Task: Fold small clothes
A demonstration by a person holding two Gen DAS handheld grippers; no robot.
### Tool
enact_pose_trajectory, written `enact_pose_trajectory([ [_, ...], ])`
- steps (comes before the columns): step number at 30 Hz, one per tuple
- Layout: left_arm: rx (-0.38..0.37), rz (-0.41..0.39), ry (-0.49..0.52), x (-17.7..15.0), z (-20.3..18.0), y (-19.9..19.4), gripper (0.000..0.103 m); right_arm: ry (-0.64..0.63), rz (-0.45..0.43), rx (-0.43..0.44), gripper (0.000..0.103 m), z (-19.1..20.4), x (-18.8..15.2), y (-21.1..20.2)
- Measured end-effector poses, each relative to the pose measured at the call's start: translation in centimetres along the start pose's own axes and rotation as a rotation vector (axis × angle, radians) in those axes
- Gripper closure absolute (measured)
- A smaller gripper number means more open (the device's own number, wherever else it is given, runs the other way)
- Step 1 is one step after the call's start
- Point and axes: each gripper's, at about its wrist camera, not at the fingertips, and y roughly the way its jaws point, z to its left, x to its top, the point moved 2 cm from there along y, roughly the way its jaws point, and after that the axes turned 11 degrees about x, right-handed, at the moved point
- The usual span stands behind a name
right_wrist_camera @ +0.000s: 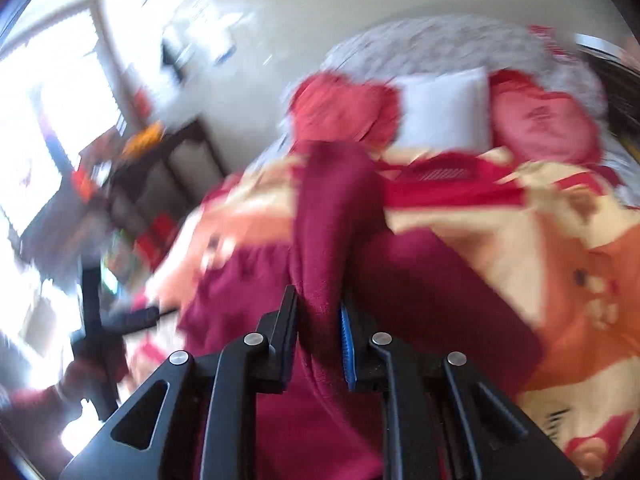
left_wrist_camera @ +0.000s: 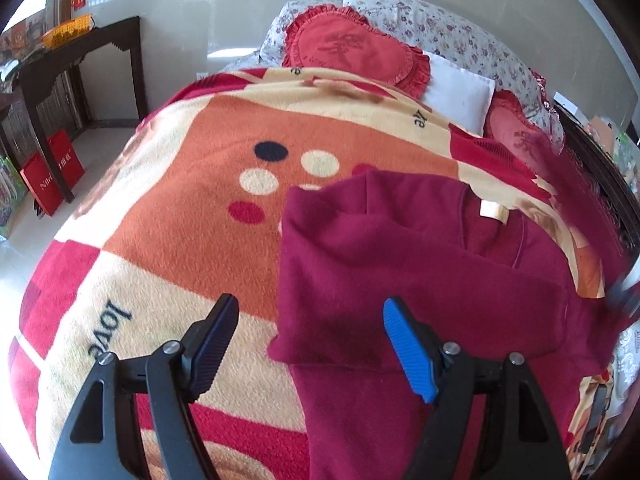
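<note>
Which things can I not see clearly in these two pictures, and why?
- Left wrist view: the lower part of the maroon garment is cut off by the bottom edge and hidden behind the left gripper.
- Right wrist view: motion blur smears the room, and the cloth pinched in the right gripper cannot be identified.

The blanket (left_wrist_camera: 168,208) reads "love"; the red bag (left_wrist_camera: 50,178) reads "Nih".
</note>
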Motion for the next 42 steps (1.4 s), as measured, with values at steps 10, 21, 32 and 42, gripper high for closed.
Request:
enact_pose_trajectory([
  [10,-0.045,-0.015,0.121,-0.1,-5.2,0.6,0.018,0.076,0.122,-0.038,0.086,-0.2,-5.2,0.8],
  [21,-0.028,0.083,0.241,0.4,-11.2,4.9,0.099,0.171,0.008,-0.147,0.084,-4.5,-6.3,-5.4],
  [32,-0.062,-0.047,0.149,3.7,-5.0,-0.2,0.096,0.376,-0.128,-0.224,0.075,-10.4,-5.9,-7.5],
  [42,-0.025,0.079,0.301,0.9,-11.4,4.2,0.056,0.354,-0.091,-0.18,0.074,-8.8,-6.2,-6.5],
])
